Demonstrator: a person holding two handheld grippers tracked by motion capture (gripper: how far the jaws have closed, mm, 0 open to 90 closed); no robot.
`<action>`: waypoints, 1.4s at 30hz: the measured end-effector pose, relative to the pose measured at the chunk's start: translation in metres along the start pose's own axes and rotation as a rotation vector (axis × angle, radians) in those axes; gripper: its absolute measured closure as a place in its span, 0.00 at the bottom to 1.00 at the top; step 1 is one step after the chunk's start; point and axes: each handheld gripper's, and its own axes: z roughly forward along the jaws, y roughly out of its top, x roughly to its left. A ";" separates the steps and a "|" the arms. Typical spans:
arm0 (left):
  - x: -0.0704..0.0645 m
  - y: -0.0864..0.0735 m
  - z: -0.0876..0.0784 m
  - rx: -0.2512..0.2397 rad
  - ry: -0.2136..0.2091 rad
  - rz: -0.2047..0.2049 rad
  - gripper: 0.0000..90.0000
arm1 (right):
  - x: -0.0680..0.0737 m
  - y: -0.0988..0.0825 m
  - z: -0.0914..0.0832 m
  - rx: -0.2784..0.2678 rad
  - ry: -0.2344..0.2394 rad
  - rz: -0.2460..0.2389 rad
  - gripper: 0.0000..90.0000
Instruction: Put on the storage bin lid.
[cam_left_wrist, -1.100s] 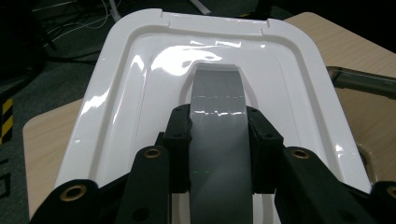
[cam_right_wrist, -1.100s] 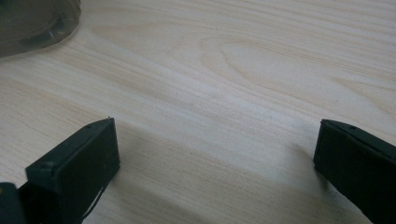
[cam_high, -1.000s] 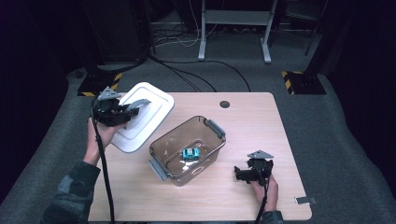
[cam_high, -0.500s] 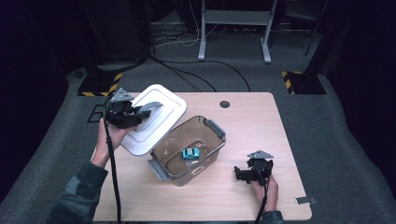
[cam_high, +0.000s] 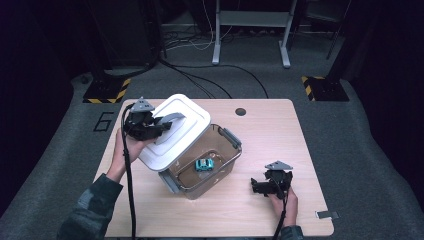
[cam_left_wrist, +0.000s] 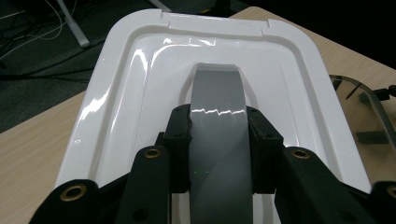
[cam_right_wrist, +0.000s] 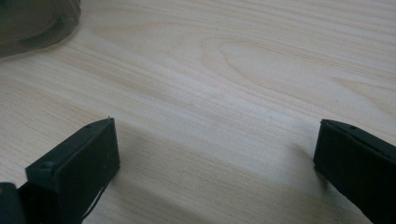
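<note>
**Tech:** Where was the lid at that point, and what carried it?

**Operator:** I had the white lid (cam_high: 172, 132) off the table, tilted, overlapping the near-left corner of the clear container (cam_high: 202, 160). My left gripper (cam_high: 159, 128) was clamped across the lid's grey handle (cam_left_wrist: 217, 126); in the left gripper view both pads pressed on the strap's two edges.

**Tech:** Which way did the container lie from that gripper?

**Operator:** To the gripper's right and slightly toward me in the high view. I judged that the next move turned on this offset: the lid had to travel that way until its rim lined up with the container's.

**Tech:** Long axes?

**Operator:** The lid's long axis ran diagonally, from near-left to far-right, roughly matching the container's. The handle ran along that axis, pointing away from the gripper. A small teal toy car (cam_high: 204, 164) sat on the container floor, not covered by the lid.

**Tech:** The other hand?

**Operator:** My right gripper (cam_high: 257, 186) rested on the table (cam_high: 280, 125) to the container's right, jaws wide apart with bare wood between them. The left was plainly the nearer, working hand.
</note>
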 end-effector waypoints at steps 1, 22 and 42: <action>-0.002 0.000 0.001 -0.001 -0.005 0.001 0.74 | 0.000 0.000 0.000 -0.001 0.000 0.000 0.00; -0.030 0.006 0.024 0.021 -0.071 0.037 0.74 | 0.000 0.000 0.000 -0.001 -0.001 0.004 0.00; -0.052 0.000 0.047 0.066 -0.124 0.054 0.74 | 0.000 0.000 0.000 -0.002 -0.001 0.003 0.00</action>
